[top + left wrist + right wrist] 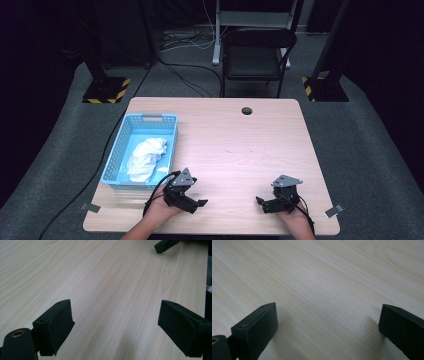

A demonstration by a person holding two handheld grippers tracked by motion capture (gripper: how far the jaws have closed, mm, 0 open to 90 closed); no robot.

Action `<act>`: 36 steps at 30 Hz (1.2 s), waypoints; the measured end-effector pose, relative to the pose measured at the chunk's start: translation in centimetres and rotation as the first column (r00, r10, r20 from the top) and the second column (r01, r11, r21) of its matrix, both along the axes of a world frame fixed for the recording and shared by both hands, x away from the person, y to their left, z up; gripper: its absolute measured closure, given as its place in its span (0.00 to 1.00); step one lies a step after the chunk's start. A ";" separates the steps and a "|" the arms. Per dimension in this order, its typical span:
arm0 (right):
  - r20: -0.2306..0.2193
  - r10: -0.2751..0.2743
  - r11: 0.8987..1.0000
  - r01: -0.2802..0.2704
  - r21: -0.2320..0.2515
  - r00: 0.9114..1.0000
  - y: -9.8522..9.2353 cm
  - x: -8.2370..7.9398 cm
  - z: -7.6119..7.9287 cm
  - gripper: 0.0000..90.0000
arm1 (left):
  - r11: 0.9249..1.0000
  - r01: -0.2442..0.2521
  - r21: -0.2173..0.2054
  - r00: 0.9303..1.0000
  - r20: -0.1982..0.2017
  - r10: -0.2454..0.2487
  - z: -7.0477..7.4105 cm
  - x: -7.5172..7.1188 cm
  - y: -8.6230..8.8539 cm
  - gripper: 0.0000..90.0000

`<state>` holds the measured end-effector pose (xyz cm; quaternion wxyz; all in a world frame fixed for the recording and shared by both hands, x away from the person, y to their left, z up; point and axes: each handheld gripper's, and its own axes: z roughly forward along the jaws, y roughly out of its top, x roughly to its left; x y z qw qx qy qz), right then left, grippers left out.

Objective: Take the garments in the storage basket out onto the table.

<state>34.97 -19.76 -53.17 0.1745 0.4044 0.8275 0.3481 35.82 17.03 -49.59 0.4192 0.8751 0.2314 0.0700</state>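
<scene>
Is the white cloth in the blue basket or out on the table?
In. The white cloth lies bunched inside the blue basket; both grippers are open, over bare table.

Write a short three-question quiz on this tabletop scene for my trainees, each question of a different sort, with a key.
1. True or false: the white cloth lies inside the blue basket.
2. Which gripper is nearer the basket? A. left gripper B. right gripper
3. Fill in: both grippers' jaws stand ____ over the bare table, holding nothing.

Key: 1. True. 2. A. 3. open.
</scene>
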 end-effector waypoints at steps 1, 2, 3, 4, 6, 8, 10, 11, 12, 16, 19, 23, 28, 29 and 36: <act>0.000 0.000 1.000 0.000 0.000 1.000 0.0 0.0 0.0 0.02 | 1.000 -0.001 0.000 1.000 0.002 0.001 0.2 0.0 0.0 0.13; -0.001 0.000 1.000 0.000 0.000 1.000 0.0 0.0 0.0 0.02 | 1.000 -0.002 -0.003 1.000 0.005 0.002 0.4 -0.1 0.1 0.13; 0.000 0.000 1.000 0.000 0.000 1.000 0.0 0.0 0.0 0.02 | 1.000 -0.001 -0.007 1.000 0.005 0.001 0.5 -0.1 0.1 0.13; 0.000 0.000 1.000 0.000 0.000 1.000 0.0 0.0 0.0 0.02 | 1.000 -0.002 -0.009 1.000 0.005 0.002 0.7 -0.1 0.2 0.13; -0.001 -0.001 1.000 0.001 0.000 1.000 0.0 0.0 0.0 0.02 | 1.000 -0.005 -0.020 1.000 0.007 0.005 1.0 -0.2 0.3 0.13; -0.001 0.000 1.000 0.000 0.000 1.000 0.0 0.0 0.0 0.02 | 1.000 -0.005 -0.021 1.000 0.006 0.005 1.1 -0.2 0.4 0.13; 0.000 0.000 1.000 0.000 0.000 1.000 0.0 0.0 0.0 0.02 | 1.000 -0.006 -0.018 1.000 0.010 0.006 1.3 -0.2 0.4 0.14; 0.000 0.000 1.000 0.000 0.000 1.000 0.0 0.0 0.0 0.02 | 1.000 -0.010 -0.019 1.000 0.011 0.010 1.3 -0.2 0.5 0.14; 0.000 0.000 1.000 0.000 0.000 1.000 0.0 0.0 0.0 0.02 | 1.000 -0.011 -0.021 1.000 0.011 0.012 1.4 -0.2 0.6 0.14; 0.000 0.000 1.000 0.000 0.000 1.000 0.0 0.0 0.0 0.02 | 0.999 -0.021 -0.028 1.000 0.015 0.021 1.8 -0.2 0.8 0.14; 0.000 0.000 1.000 0.000 0.000 1.000 0.0 0.0 0.0 0.02 | 0.999 -0.027 -0.029 0.999 0.019 0.028 2.0 -0.2 1.0 0.14; 0.000 0.000 1.000 0.000 0.000 1.000 0.0 0.0 0.0 0.02 | 0.999 -0.035 -0.032 0.999 0.022 0.036 2.3 -0.1 1.3 0.14; 0.000 0.000 1.000 0.000 0.000 1.000 0.0 0.0 0.0 0.02 | 0.998 -0.048 -0.041 0.998 0.032 0.050 2.7 -0.1 1.7 0.14; 0.000 0.000 1.000 0.000 0.000 1.000 0.0 0.0 0.0 0.02 | 0.998 -0.050 -0.042 0.998 0.033 0.052 2.7 -0.1 1.7 0.14; 0.000 0.000 1.000 0.000 0.000 1.000 0.0 0.0 0.0 0.02 | 0.997 -0.058 -0.048 0.998 0.037 0.060 2.9 0.0 1.9 0.14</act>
